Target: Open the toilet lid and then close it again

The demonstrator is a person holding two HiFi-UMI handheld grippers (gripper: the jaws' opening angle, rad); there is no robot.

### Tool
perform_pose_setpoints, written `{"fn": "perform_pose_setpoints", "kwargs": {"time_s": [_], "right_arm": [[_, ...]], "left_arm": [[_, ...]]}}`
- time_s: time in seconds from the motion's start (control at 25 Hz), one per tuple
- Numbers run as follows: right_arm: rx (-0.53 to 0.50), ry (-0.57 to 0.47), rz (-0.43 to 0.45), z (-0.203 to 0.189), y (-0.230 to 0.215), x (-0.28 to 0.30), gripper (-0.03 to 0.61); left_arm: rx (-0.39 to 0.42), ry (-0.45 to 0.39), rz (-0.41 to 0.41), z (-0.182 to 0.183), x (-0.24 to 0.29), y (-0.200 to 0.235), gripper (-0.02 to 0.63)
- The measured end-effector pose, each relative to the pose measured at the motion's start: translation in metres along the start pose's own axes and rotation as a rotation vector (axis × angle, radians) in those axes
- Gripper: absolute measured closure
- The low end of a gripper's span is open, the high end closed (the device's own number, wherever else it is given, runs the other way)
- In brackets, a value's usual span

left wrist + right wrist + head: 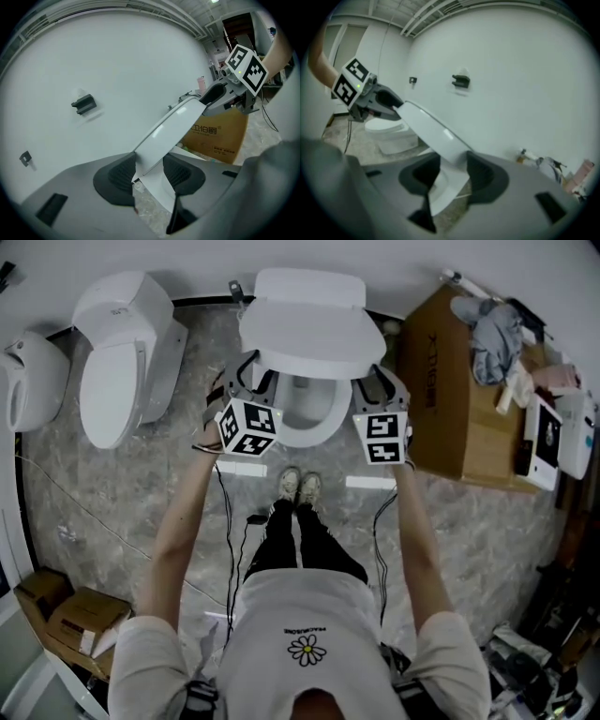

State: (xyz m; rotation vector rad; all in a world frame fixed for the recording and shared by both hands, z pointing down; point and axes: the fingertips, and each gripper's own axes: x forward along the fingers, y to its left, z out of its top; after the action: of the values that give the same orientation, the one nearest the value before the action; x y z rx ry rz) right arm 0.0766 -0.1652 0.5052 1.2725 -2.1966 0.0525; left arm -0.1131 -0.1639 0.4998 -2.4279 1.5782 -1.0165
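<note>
The left tool (149,171) is pinched on one side rim of the toilet lid (309,338), whose white edge is seen filling the gap between its pads. The right tool (452,171) is pinched likewise on the opposite rim. A grip is taken on both sides, it is judged, so that the broad lid is not twisted on its hinge. The lid is held half-raised, tilted over the open bowl (314,423) — neither leaned back against the cistern (309,285) nor laid flat. The toilet is flanked by a second toilet (117,381) and a cardboard box (450,399) on the mottled floor (112,512) — whether the lid is being raised or lowered cannot be told.
</note>
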Motion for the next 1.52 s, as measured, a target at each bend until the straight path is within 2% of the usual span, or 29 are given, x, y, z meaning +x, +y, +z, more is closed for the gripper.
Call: {"fn": "perform_pose_setpoints", "kwargs": {"time_s": [0.28, 0.48, 0.68, 0.8, 1.08, 1.52], "right_arm": [[-0.024, 0.085, -0.003, -0.045, 0.026, -0.009, 0.394], [-0.044, 0.168, 0.018, -0.081, 0.047, -0.012, 0.383], [-0.019, 0.253, 0.098, -0.113, 0.066, -0.017, 0.380], [-0.030, 0.313, 0.152, -0.133, 0.078, -0.020, 0.380], [-0.023, 0.401, 0.212, -0.165, 0.098, -0.018, 0.380], [0.107, 0.469, 0.272, -0.204, 0.128, -0.013, 0.380]], "left_arm": [[0.014, 0.045, -0.052, -0.038, -0.013, -0.035, 0.399], [0.028, 0.106, -0.112, -0.068, -0.022, -0.061, 0.391], [0.041, 0.172, -0.186, -0.095, -0.026, -0.086, 0.388], [0.077, 0.222, -0.246, -0.113, -0.030, -0.100, 0.388], [0.146, 0.297, -0.337, -0.147, -0.029, -0.123, 0.388], [0.138, 0.369, -0.400, -0.196, -0.026, -0.153, 0.388]]}}
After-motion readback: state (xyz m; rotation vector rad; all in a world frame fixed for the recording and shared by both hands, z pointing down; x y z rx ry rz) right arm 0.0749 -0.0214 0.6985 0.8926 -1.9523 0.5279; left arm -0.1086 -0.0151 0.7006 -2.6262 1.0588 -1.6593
